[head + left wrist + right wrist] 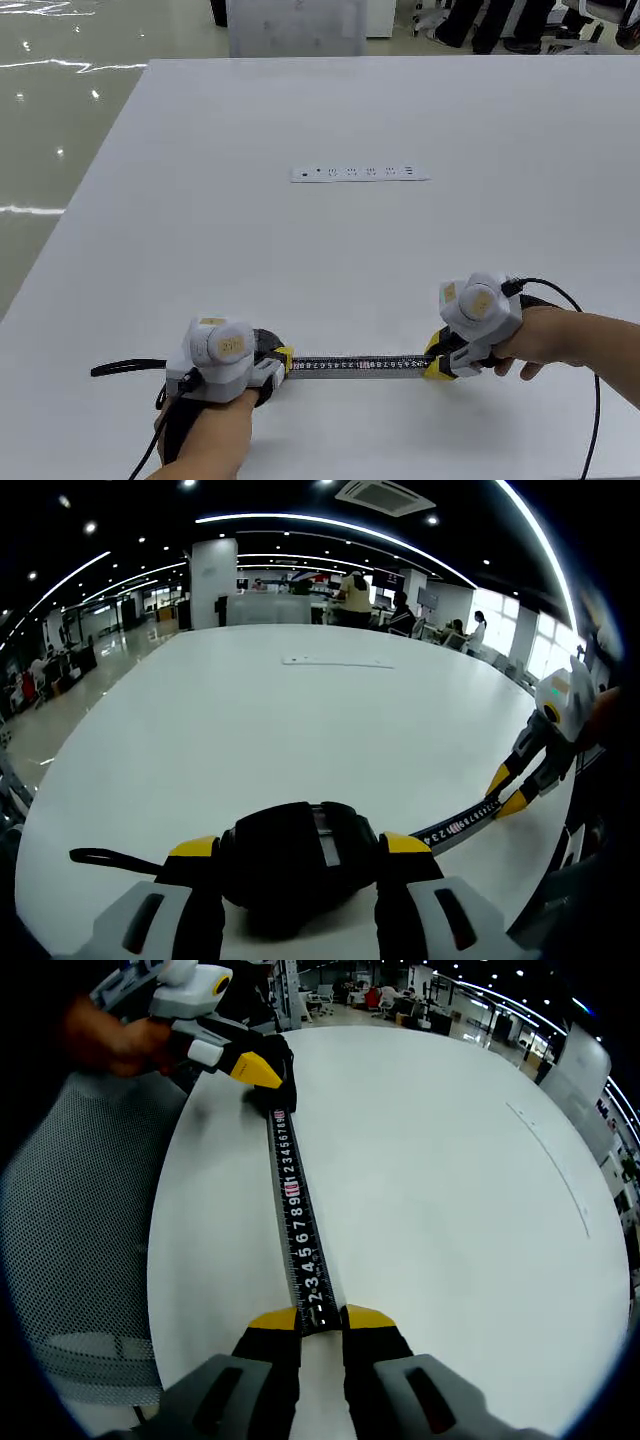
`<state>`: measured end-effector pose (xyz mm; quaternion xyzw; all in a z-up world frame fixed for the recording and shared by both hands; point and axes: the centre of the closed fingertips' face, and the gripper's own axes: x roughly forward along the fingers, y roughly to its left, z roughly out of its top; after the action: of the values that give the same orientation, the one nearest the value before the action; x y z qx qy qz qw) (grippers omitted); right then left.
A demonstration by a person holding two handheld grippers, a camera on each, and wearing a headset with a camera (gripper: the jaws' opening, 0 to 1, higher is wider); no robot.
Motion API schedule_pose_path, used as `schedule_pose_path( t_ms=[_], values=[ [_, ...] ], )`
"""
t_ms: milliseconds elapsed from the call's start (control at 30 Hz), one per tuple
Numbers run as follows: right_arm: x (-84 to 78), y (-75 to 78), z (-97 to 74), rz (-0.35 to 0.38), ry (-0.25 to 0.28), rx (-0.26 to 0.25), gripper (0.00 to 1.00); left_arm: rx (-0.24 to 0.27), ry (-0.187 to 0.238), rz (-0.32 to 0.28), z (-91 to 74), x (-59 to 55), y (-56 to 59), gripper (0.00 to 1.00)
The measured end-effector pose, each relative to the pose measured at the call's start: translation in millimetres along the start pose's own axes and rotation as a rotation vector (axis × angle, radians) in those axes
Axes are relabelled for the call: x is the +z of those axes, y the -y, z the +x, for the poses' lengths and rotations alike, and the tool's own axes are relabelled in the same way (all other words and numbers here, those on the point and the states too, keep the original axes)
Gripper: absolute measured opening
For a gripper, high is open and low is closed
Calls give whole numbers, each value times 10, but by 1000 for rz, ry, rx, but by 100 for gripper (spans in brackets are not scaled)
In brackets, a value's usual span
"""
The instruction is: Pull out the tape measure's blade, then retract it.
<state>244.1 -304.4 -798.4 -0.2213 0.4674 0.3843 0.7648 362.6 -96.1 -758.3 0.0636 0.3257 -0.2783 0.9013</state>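
White workbench [400, 120], wide and mostly bare, with glossy floor [50, 120] off its left edge. White power strip [359, 173] lies flat near the middle of the top, well apart from your work.

You are working at the near edge. Your left gripper [272, 362] is closed on the black tape measure [300, 855]: one yellow-tipped jaw on each side of the case, spread as wide as the body and touching it. The case sits on the table. Its black wrist strap [125, 368] trails flat on the surface, away from the blade side.

The blade [360, 365] is drawn out, running in a straight line along the tabletop from the case across to your right gripper [436, 360]. Printed numbers face up and are readable in the right gripper view, low digits nearest the jaws.

Your right gripper is nearly closed, with a narrow gap between the jaws, pinching the free end of the blade between the yellow tips. The hook itself is hidden by the jaws.

Your left hand [215, 430] and right hand [545, 340] each grip a handle; a black cable [590, 330] loops away from the right gripper.
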Motion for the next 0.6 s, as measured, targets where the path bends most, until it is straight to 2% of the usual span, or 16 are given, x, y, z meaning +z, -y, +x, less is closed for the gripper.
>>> schedule_pose_path(
  t_ms=[200,467,600],
  values=[
    [41,21,11,-1,10,-11,14,-2,1,-4,4,13,-2,58],
    [165,-17,60,7,38,12,14,-15,-4,-4,-4,11,-6,58],
    [225,-14,102,2,42,7,14,-19,-5,-1,-3,13,-8,58]
  ],
)
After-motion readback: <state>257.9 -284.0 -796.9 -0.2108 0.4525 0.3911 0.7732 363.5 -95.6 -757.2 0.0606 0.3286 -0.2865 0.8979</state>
